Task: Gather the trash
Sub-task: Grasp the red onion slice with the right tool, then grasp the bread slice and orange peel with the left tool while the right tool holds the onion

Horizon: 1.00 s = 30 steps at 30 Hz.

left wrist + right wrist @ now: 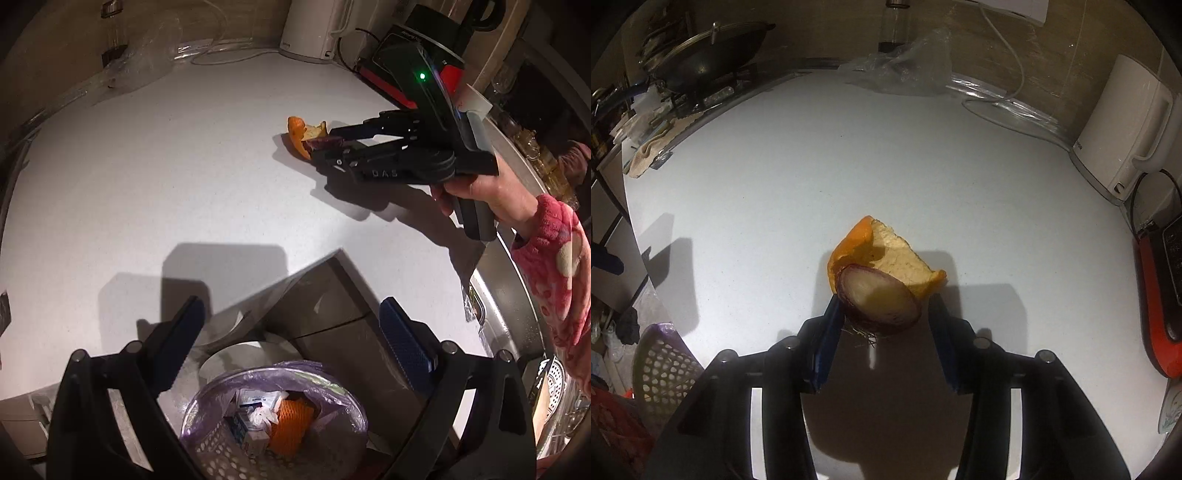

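A cut red onion end sits between my right gripper's blue pads, which close on its sides. An orange peel lies on the white counter just beyond the onion and touching it. In the left wrist view the right gripper reaches the onion piece and the peel at mid counter. My left gripper is open and empty, held above a round perforated trash basket lined with a purple bag and holding cartons, paper and orange netting.
A white kettle stands at the back right with its cord. A red and black appliance is at the right edge. A crumpled clear plastic bag and a glass bottle are at the back. A wok sits back left. A steel sink lies right.
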Available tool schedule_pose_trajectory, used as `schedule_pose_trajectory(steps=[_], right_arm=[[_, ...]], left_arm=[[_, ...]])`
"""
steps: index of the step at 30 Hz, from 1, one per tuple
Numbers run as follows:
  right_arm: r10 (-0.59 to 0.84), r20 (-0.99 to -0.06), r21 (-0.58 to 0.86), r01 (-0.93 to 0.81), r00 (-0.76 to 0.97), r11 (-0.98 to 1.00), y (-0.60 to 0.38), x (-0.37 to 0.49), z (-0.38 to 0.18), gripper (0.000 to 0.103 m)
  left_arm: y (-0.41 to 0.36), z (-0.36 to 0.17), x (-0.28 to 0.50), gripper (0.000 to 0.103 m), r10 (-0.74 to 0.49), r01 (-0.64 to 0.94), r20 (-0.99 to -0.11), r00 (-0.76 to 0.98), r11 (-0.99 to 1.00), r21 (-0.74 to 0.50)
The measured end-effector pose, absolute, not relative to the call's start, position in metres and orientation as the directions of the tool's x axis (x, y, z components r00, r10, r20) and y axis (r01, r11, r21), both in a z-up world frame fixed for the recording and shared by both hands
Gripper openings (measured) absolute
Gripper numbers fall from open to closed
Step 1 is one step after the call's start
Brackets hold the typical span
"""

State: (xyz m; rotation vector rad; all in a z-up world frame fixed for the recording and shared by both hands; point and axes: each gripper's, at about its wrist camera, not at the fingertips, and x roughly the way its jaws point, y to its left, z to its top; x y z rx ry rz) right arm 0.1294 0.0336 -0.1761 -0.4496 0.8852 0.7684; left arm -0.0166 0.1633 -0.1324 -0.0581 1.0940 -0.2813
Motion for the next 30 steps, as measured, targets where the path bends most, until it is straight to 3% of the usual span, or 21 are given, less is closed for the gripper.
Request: schedule_pose_trajectory(steps=[8,17,30], right_arm=[[0.482,-0.790,0.062,-0.733,0.379,0.677,0.016,0.134,-0.166,0.038],[0.589,-0.697,0.252,-0.629,0.410,0.736,-0.048,0.131,-0.135,0.037],[0.564,-0.653,0.313,-0.499,0.505,0.808,-0.151,0.115,-0.126,0.037]], left_arm=[[0.155,-0.129,0.005,0.093,-0.241,0.196,-0.866,0.437,0.966,-0.169],[0.143,-0.135,0.065,0.094,-0.342,0.180,-0.846,0.409,0.939,-0.293],[0.035,-0.144,0.126,0.094,-0.365,0.383,-0.858,0.362,0.897,-0.220]])
